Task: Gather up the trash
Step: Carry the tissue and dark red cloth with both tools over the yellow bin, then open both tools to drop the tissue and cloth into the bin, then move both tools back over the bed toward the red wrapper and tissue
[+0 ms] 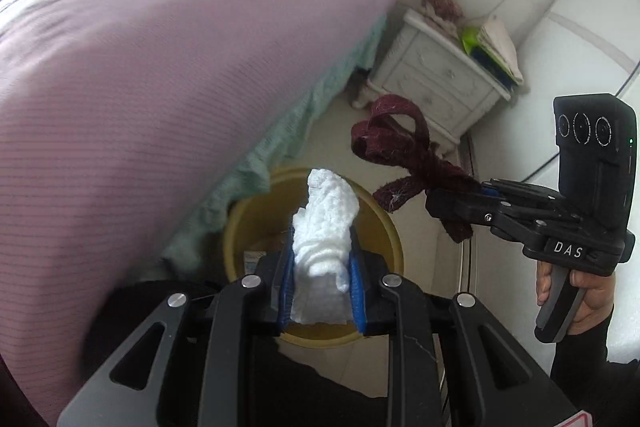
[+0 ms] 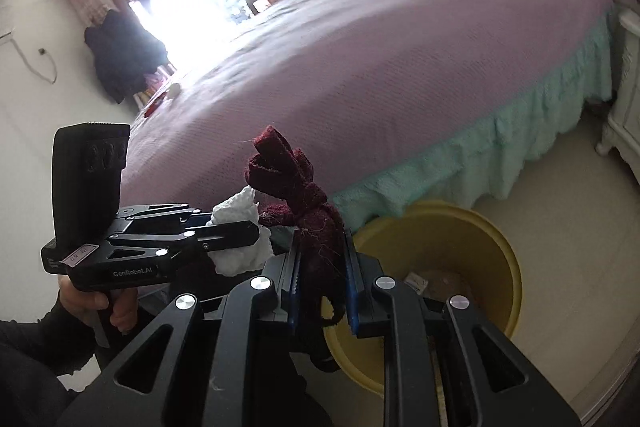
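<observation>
My left gripper is shut on a crumpled white paper towel, held above a round yellow bin on the floor by the bed. To its right my right gripper is shut on a knotted dark red fabric strip. In the right wrist view the same red strip stands up between the blue pads of the right gripper, above the left rim of the yellow bin. The left gripper with the white towel is at the left. Some litter lies in the bin.
A bed with a purple cover and a teal frill fills the left. A white nightstand with papers stands against the wall behind the bin. Small items lie on the bed's far end. A hand holds the right gripper's handle.
</observation>
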The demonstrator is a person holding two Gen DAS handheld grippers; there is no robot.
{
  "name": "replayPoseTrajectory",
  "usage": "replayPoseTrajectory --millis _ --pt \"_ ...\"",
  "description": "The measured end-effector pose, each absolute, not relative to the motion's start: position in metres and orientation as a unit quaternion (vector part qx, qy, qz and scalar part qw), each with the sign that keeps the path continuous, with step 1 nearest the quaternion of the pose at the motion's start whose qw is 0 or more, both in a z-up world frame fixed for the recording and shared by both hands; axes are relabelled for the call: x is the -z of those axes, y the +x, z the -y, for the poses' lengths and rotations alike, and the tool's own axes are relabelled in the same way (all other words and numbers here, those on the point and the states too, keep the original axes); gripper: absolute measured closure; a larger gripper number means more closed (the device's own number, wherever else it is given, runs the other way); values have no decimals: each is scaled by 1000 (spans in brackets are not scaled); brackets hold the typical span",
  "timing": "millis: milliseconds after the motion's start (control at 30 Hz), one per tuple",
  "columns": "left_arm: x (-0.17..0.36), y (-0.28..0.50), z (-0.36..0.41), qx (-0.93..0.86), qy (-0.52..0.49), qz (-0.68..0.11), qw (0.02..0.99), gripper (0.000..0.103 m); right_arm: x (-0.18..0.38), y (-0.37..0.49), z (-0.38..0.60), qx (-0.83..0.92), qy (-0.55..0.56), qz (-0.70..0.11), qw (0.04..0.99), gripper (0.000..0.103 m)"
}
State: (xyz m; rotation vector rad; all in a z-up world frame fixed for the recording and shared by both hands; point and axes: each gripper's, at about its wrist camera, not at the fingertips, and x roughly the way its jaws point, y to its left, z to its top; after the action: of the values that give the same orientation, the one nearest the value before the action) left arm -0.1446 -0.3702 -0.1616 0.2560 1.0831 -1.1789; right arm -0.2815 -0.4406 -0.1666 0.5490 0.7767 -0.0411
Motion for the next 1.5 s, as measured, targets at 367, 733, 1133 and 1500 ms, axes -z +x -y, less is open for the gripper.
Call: replayPoseTrajectory --millis 367,733,1133,1500 --pt "200 -157 413 514 193 -479 685 16 211 -328 470 94 312 -400 857 85" --pt "213 -144 399 521 181 -492 673 14 240 -321 469 108 319 -425 841 48" --pt "210 -138 395 526 165 -494 673 14 233 -323 471 123 321 -422 839 32" --pt "160 -130 365 513 144 -443 721 12 181 -297 443 77 285 -372 880 31"
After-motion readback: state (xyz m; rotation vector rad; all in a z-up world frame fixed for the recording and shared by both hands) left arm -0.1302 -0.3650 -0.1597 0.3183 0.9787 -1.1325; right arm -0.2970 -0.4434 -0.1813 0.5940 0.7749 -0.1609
